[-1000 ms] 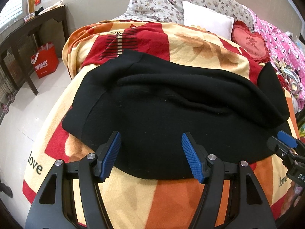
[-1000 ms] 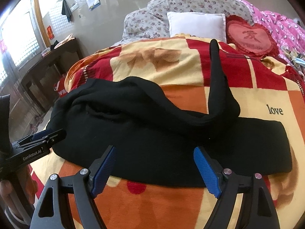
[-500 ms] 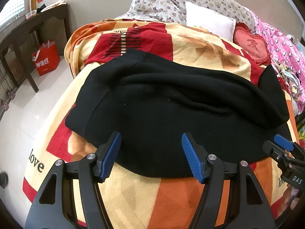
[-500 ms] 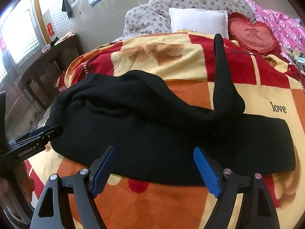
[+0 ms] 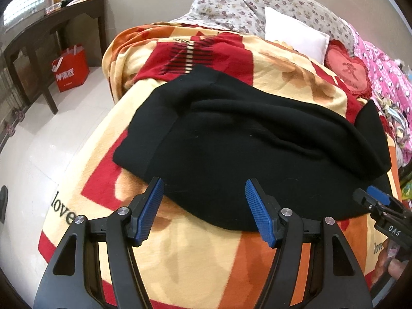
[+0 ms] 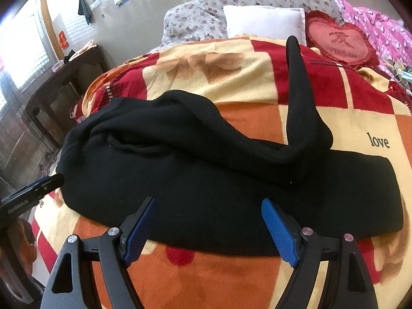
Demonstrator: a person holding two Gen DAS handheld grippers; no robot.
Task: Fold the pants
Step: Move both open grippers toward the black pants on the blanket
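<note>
Now the pants are seen lying crumpled across the blanket on the bed, one leg flung upward. Both claws, left and right, are held spread wide and empty just short of the near hem. That stray leg should be straightened before any fold is made.

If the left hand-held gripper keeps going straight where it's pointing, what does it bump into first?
Most likely the black pants. The open left hand-held gripper points down at their near edge on the blanket. Depth is hard to judge, so it could touch the blanket just before them.
</note>
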